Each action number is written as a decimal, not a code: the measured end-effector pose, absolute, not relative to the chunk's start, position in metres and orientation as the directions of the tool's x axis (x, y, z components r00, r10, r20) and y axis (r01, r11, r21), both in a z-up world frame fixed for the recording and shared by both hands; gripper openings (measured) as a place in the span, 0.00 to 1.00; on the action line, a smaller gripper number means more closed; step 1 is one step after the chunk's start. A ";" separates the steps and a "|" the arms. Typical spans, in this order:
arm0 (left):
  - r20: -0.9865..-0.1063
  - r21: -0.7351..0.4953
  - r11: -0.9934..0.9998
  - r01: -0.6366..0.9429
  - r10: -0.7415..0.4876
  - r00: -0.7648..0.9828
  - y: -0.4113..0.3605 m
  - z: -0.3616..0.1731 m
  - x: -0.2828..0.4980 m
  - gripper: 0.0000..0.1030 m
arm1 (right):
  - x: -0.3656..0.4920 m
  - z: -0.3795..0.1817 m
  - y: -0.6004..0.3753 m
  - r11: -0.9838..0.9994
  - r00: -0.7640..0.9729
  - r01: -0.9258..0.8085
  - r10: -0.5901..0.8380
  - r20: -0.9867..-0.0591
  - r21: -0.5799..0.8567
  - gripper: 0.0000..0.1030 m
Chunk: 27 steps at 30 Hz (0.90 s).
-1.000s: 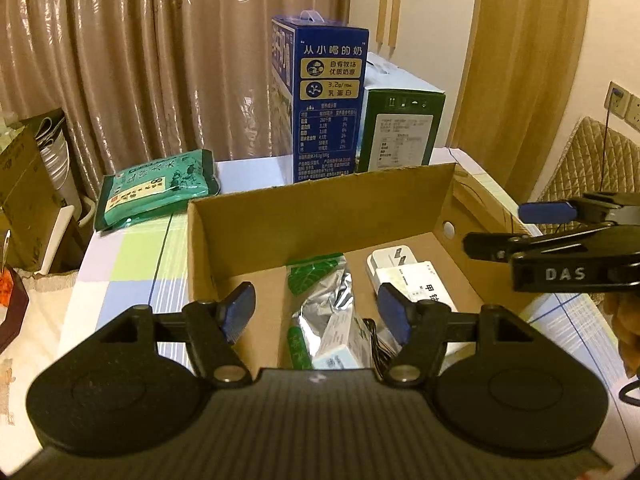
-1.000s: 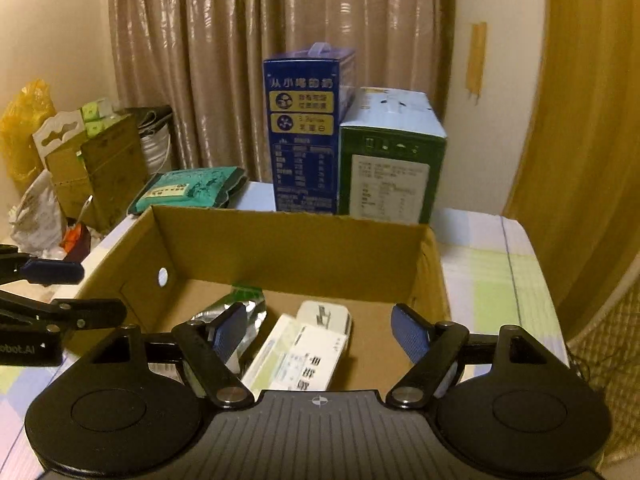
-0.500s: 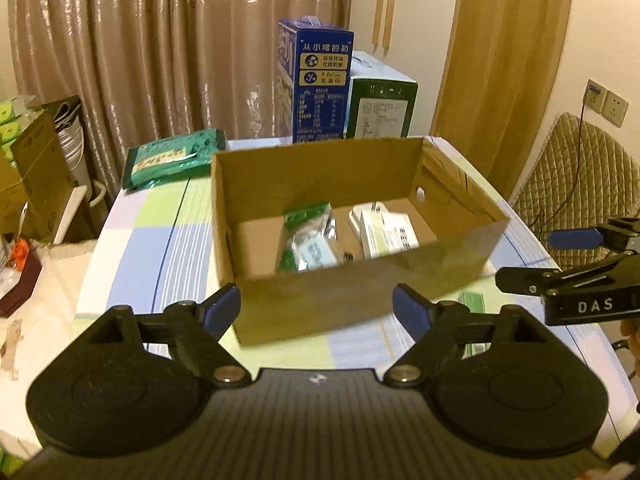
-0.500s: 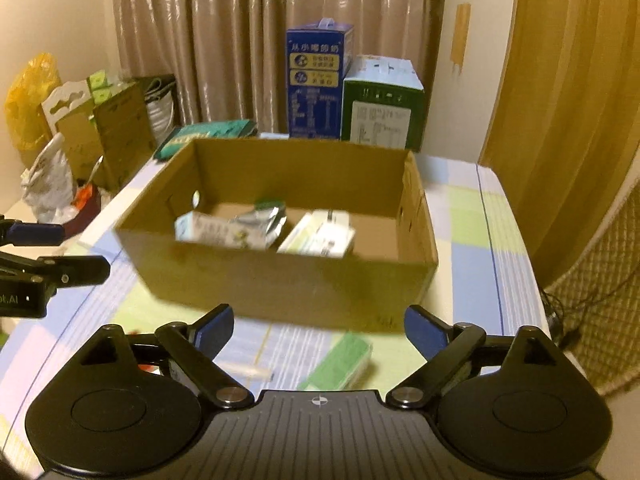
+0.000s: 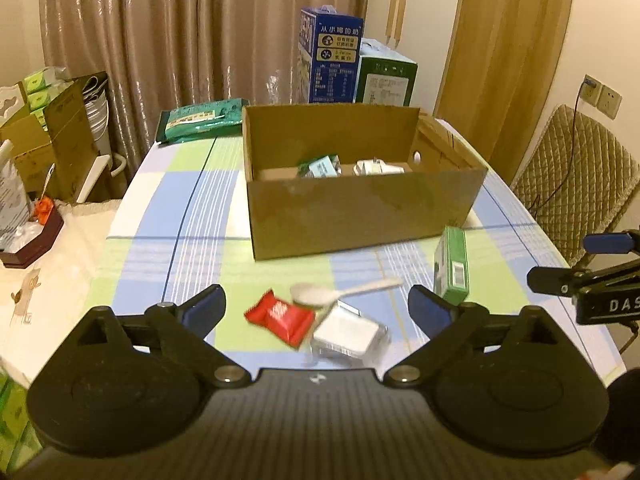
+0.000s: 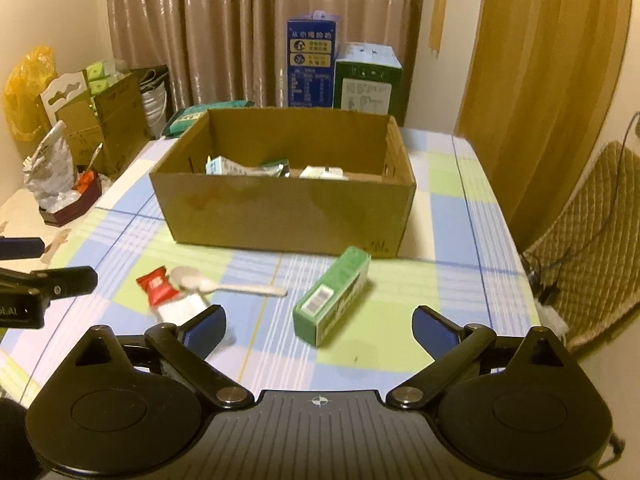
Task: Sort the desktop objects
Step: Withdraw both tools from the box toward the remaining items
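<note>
An open cardboard box [image 5: 360, 216] [image 6: 280, 216] stands mid-table and holds a few packets and a white item. In front of it lie a red packet [image 5: 280, 318] [image 6: 157, 285], a white plastic spoon [image 5: 340, 292] [image 6: 224, 285], a silver-white flat pack [image 5: 348, 332] [image 6: 180, 309] and a green box [image 5: 452, 266] [image 6: 334, 294]. My left gripper [image 5: 318, 308] is open and empty above the red packet and spoon. My right gripper [image 6: 318, 326] is open and empty just before the green box.
Blue and green cartons [image 6: 310, 64] stand behind the box, with a green bag [image 5: 200, 120] at the back left. Cardboard boxes and clutter [image 6: 80, 120] sit off the table's left side. A quilted chair [image 5: 576, 184] stands at the right edge.
Both grippers have pulled back from over the box toward the table's front edge. The loose objects in front of the box have come into view.
</note>
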<state>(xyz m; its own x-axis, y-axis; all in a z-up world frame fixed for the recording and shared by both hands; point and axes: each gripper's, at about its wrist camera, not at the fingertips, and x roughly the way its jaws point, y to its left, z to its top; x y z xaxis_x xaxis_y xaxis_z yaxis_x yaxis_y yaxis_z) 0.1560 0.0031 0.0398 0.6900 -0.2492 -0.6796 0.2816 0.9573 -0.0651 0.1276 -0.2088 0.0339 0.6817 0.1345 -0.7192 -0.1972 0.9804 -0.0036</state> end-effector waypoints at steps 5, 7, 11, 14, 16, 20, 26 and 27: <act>-0.696 -0.058 0.955 0.290 -0.247 0.674 0.002 0.031 0.139 0.94 | 0.115 0.031 -0.215 0.984 0.672 -0.177 0.137 -0.728 0.021 0.96; -0.704 -0.041 0.953 0.301 -0.241 0.668 0.001 0.027 0.134 0.94 | 0.110 0.030 -0.220 0.986 0.670 -0.165 0.134 -0.730 0.030 0.96; -0.715 -0.050 0.954 0.297 -0.241 0.656 0.008 0.019 0.128 0.94 | 0.105 0.024 -0.229 0.988 0.663 -0.145 0.136 -0.736 0.053 0.96; -0.720 -0.046 0.952 0.302 -0.241 0.651 0.012 0.014 0.127 0.93 | 0.103 0.017 -0.232 0.989 0.656 -0.138 0.135 -0.743 0.058 0.96; -0.726 -0.041 0.950 0.310 -0.241 0.644 0.014 0.010 0.127 0.93 | 0.103 0.013 -0.233 0.989 0.650 -0.133 0.138 -0.747 0.067 0.96; -0.737 -0.023 0.939 0.343 -0.248 0.629 0.010 0.002 0.131 0.93 | 0.106 0.005 -0.231 0.988 0.639 -0.138 0.145 -0.755 0.073 0.96; -0.751 -0.002 0.907 0.421 -0.279 0.598 -0.002 -0.013 0.142 0.93 | 0.116 -0.005 -0.231 0.987 0.628 -0.138 0.152 -0.763 0.083 0.96; -0.755 0.004 0.903 0.430 -0.279 0.594 -0.005 -0.016 0.144 0.93 | 0.118 -0.008 -0.232 0.987 0.626 -0.135 0.152 -0.765 0.086 0.96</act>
